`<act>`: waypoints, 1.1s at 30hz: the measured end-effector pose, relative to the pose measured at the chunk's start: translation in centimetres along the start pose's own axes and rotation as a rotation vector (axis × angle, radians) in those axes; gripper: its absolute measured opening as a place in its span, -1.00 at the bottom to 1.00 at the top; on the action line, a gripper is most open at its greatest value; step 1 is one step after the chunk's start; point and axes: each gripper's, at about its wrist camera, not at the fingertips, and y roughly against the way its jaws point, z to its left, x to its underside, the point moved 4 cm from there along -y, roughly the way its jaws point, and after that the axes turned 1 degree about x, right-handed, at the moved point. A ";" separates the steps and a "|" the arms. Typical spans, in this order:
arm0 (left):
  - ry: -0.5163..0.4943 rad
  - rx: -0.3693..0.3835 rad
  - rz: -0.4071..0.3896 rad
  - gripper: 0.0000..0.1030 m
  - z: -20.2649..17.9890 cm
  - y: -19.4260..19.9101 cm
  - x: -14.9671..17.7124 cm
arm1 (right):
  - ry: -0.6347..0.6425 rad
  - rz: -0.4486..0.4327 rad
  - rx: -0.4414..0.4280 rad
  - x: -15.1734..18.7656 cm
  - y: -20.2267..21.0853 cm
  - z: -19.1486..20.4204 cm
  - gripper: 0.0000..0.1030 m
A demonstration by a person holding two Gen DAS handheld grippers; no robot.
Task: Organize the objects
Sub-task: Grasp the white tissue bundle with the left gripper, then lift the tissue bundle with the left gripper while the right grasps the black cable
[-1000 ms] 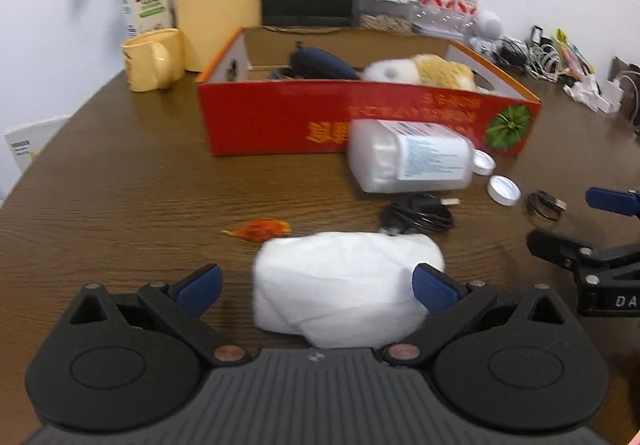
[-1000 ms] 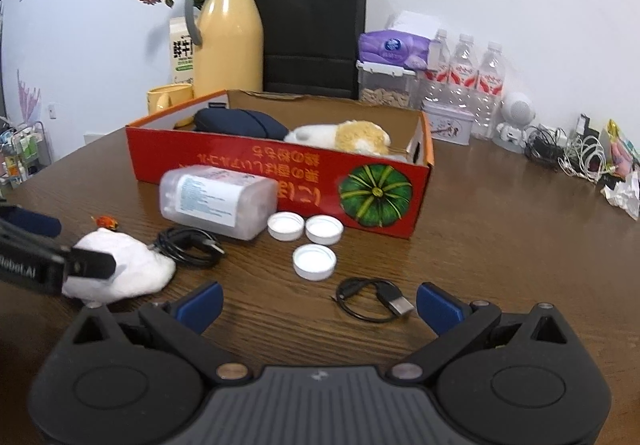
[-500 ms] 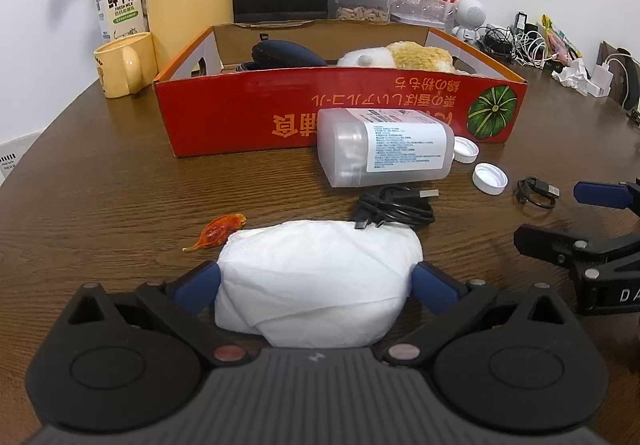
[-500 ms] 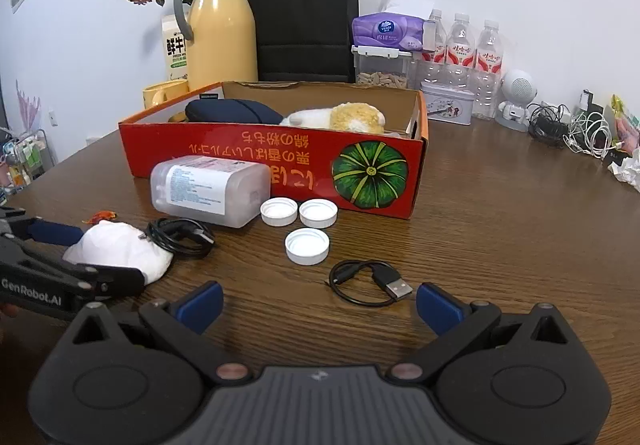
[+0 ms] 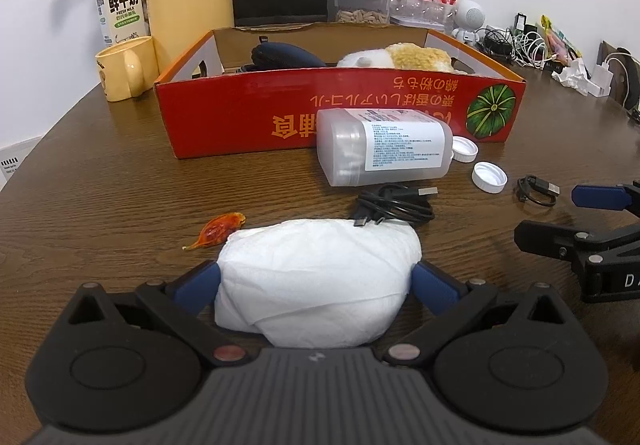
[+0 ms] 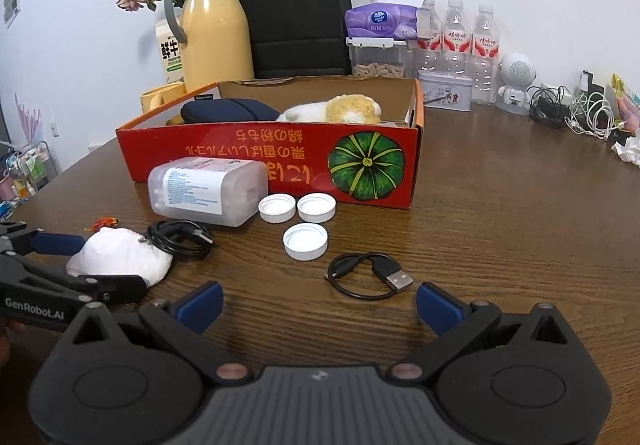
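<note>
A white tissue wad [image 5: 320, 253] lies on the wooden table between the fingers of my left gripper [image 5: 316, 283], which is open, its blue pads at the wad's two sides. In the right wrist view the left gripper [image 6: 110, 265] flanks the wad [image 6: 120, 255] at the far left. My right gripper [image 6: 320, 303] is open and holds nothing, just short of a small black USB cable [image 6: 368, 275]. Behind stands a red cardboard box [image 5: 240, 117] holding a dark blue pouch [image 5: 284, 55] and a plush toy [image 5: 404, 55].
A clear plastic bottle [image 5: 384, 151] lies on its side against the box, with a coiled black cable [image 5: 394, 207] and three white caps [image 6: 306, 241] nearby. An orange wrapper [image 5: 220, 230] lies left of the wad. A yellow mug [image 5: 124, 67], jug, milk carton and bottles stand behind.
My left gripper has moved forward, so the tissue wad now sits deep between its open fingers. The right gripper has edged nearer the short USB cable.
</note>
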 end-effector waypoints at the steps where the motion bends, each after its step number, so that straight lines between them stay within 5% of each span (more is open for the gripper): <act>1: 0.002 -0.001 -0.002 1.00 0.0 0.0 0.0 | -0.002 0.002 -0.001 0.0 0.0 0.0 1.00; 12: 0.000 -0.001 -0.026 0.87 -0.3 0.8 0.6 | -0.015 0.016 -0.001 0.1 -0.2 -0.1 1.00; 24: 0.038 0.016 -0.083 0.08 0.4 2.6 1.4 | -0.017 0.014 0.003 0.1 -0.2 -0.4 1.00; 33: 0.080 0.028 -0.117 0.08 1.2 3.3 1.4 | -0.059 0.000 0.065 -0.2 -0.4 -1.3 1.00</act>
